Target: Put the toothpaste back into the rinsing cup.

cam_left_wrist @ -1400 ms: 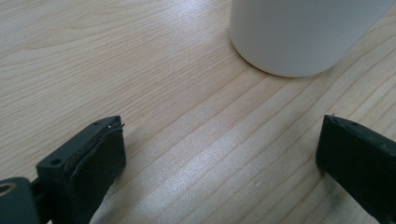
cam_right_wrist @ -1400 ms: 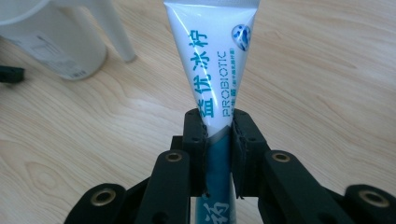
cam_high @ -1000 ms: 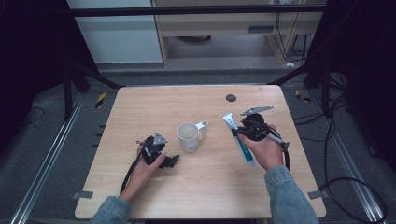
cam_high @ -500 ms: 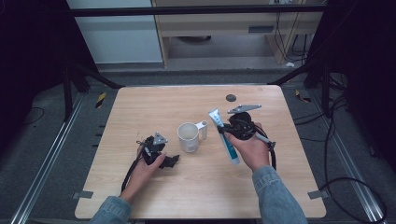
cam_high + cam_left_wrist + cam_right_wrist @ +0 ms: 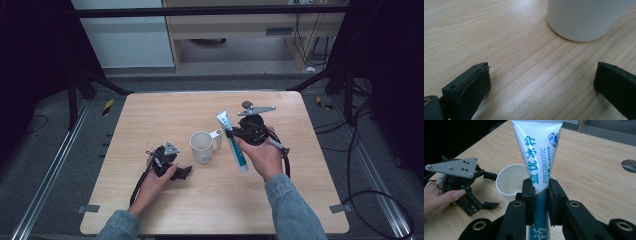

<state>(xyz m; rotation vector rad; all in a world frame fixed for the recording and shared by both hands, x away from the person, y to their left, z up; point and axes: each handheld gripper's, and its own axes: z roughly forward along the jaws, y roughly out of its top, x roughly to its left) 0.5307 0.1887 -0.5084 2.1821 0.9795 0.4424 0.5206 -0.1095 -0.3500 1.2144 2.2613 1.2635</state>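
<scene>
A white mug (image 5: pixel 202 146) stands upright near the middle of the wooden table (image 5: pixel 150 115). My right gripper (image 5: pixel 231 134) is shut on a white and teal toothpaste tube (image 5: pixel 239 156), held just right of the mug with its flat end up. In the right gripper view the pads (image 5: pixel 529 192) pinch the tube (image 5: pixel 539 150) at mid-length, and the mug (image 5: pixel 511 181) sits just behind it. My left gripper (image 5: pixel 184 172) rests on the table to the left of the mug, jaws open. In the left gripper view its fingers (image 5: pixel 469 90) stand wide apart with bare wood between them, and the mug (image 5: pixel 584 20) is ahead.
A round dark hole (image 5: pixel 246 104) sits in the tabletop behind the right gripper. The table's right edge (image 5: pixel 320 150) is a hand's width from the right hand. Dark stands and cables surround the table on the floor.
My right gripper has carried the tube leftward toward the mug and lifted it a little. The left hand and its gripper have stayed put.
</scene>
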